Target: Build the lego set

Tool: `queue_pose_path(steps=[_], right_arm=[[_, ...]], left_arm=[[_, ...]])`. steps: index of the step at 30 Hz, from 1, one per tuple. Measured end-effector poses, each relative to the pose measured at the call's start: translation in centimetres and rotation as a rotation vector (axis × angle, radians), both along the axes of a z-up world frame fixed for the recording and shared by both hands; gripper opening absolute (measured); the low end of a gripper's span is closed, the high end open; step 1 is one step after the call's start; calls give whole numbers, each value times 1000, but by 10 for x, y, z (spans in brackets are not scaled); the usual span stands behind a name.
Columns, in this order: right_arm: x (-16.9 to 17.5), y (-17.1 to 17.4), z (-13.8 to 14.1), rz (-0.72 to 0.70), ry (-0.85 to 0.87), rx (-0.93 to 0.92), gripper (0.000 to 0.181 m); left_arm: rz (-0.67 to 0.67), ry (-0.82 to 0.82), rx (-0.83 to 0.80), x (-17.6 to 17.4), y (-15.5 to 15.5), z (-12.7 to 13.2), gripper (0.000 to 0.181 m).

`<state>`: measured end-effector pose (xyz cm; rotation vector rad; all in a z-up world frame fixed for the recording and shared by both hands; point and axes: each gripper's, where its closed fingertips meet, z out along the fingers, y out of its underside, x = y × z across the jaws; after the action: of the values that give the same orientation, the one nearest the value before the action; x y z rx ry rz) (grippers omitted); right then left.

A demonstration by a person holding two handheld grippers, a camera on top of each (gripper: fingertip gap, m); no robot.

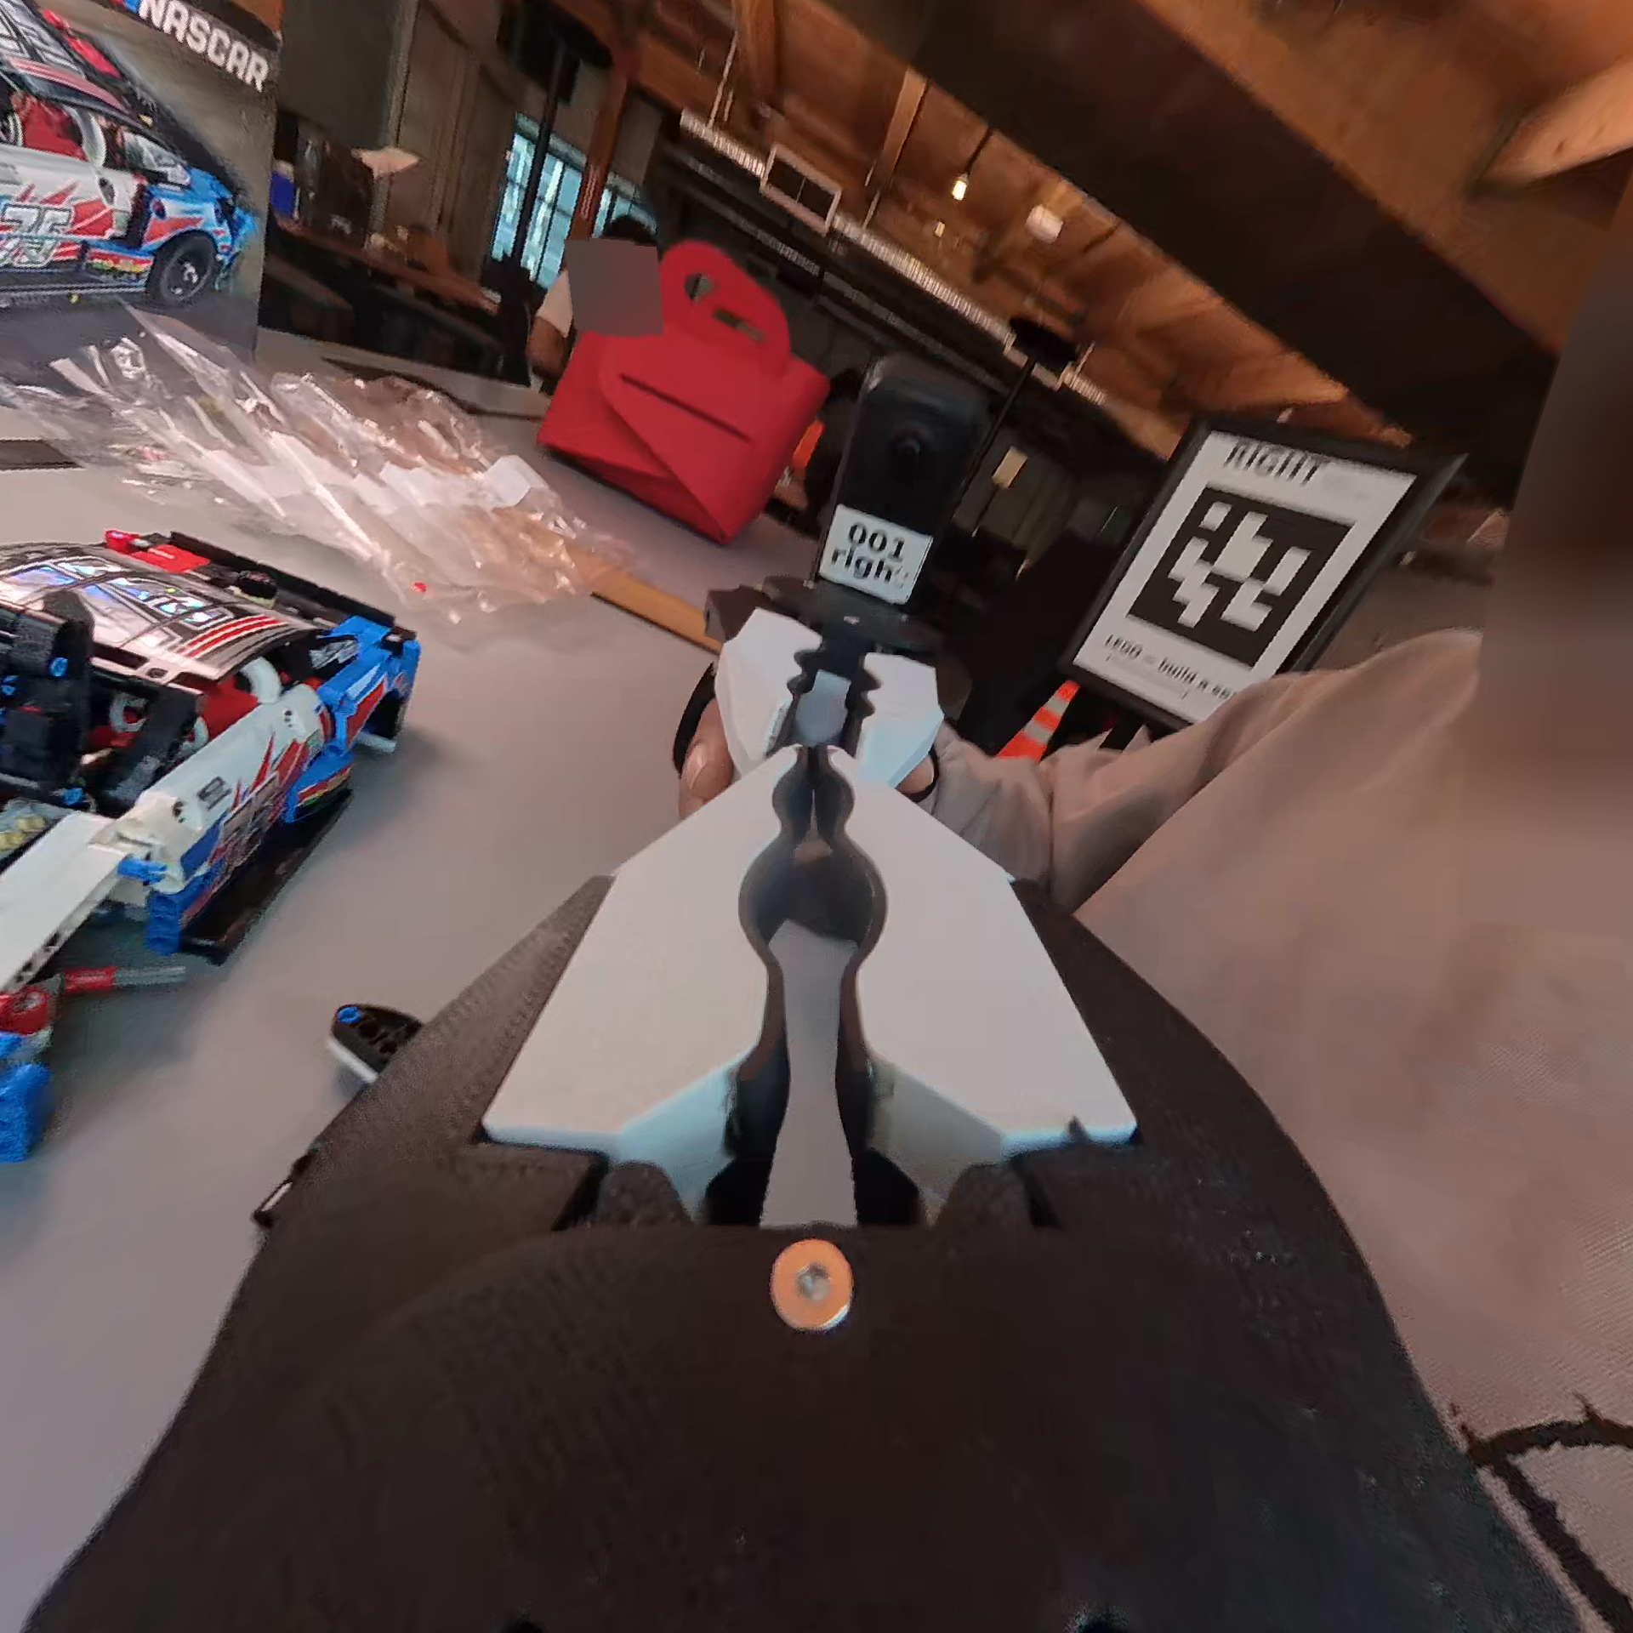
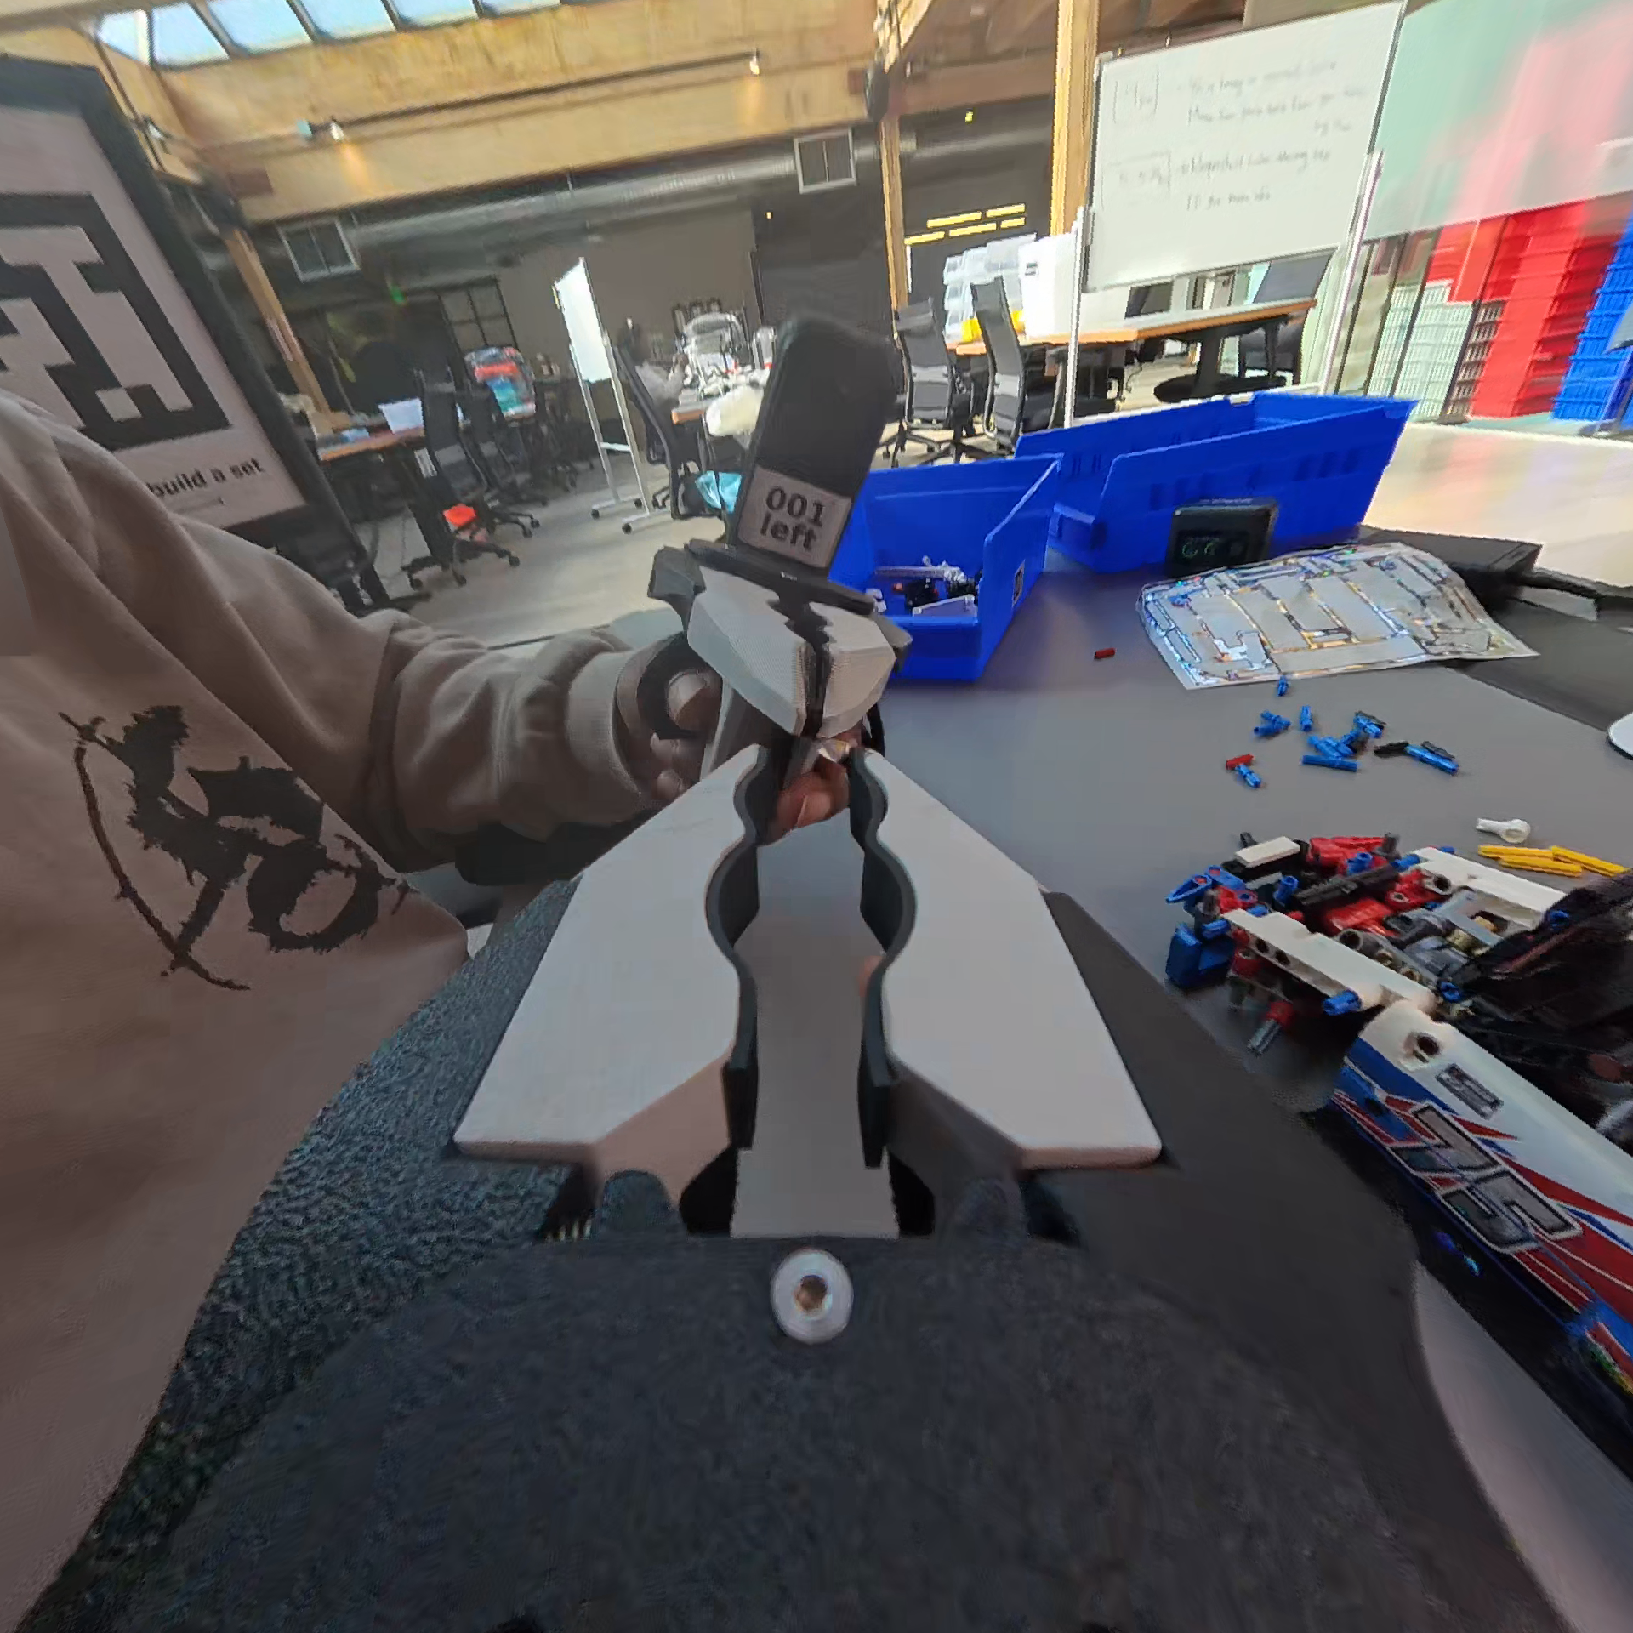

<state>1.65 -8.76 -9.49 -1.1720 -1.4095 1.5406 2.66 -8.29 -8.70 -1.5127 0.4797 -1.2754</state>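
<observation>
Both grippers are held tip to tip above the grey table (image 1: pixel 495 839). My left gripper (image 1: pixel 811 764) is shut, and in the right wrist view (image 2: pixel 817 720) a small pale thin piece (image 2: pixel 836 751) sticks out at its tips. My right gripper (image 2: pixel 808 764) is open. Its pads stand on either side of the left gripper's tips and do not press on them. It also shows head-on in the left wrist view (image 1: pixel 826 707), with a gap between its pads. The part-built lego race car (image 1: pixel 177 733) lies to the left and shows at the right in the right wrist view (image 2: pixel 1414 1016).
A sticker sheet (image 2: pixel 1325 619), loose blue pins (image 2: pixel 1343 742), yellow pieces (image 2: pixel 1546 857) and blue bins (image 2: pixel 954 548) lie beyond the car. Clear plastic bags (image 1: pixel 309 468), a red bag (image 1: pixel 689 415), the set's box (image 1: pixel 115 159) and a framed marker sign (image 1: pixel 1255 565) stand at the back. A black piece (image 1: pixel 371 1034) lies nearby. Less than 4 cm separates the two grippers' tips. Both grippers' tips are roughly 20 cm from the part-built lego race car (image 1: pixel 177 733). Seen from the right wrist view (image 2: pixel 1565 1069) as well.
</observation>
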Motion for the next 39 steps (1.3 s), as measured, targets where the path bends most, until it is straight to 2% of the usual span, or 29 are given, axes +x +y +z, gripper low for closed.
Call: queue_pose_path(steps=[3, 5, 11, 19, 39], right_arm=[[1, 2, 11, -16, 71, -44, 23], [1, 3, 16, -26, 111, -76, 25], [0, 1, 23, -10, 157, -161, 14], [-8, 2, 17, -36, 155, -211, 3], [-6, 6, 18, -33, 141, -218, 0]], left_arm=[[-13, -206, -30, -5, 1, 16, 0], [-16, -288, -35, -7, 0, 22, 0], [0, -465, -61, -19, 4, 30, 0], [31, -484, -67, -21, 8, 29, 0], [39, -437, -51, -21, 8, 27, 0]])
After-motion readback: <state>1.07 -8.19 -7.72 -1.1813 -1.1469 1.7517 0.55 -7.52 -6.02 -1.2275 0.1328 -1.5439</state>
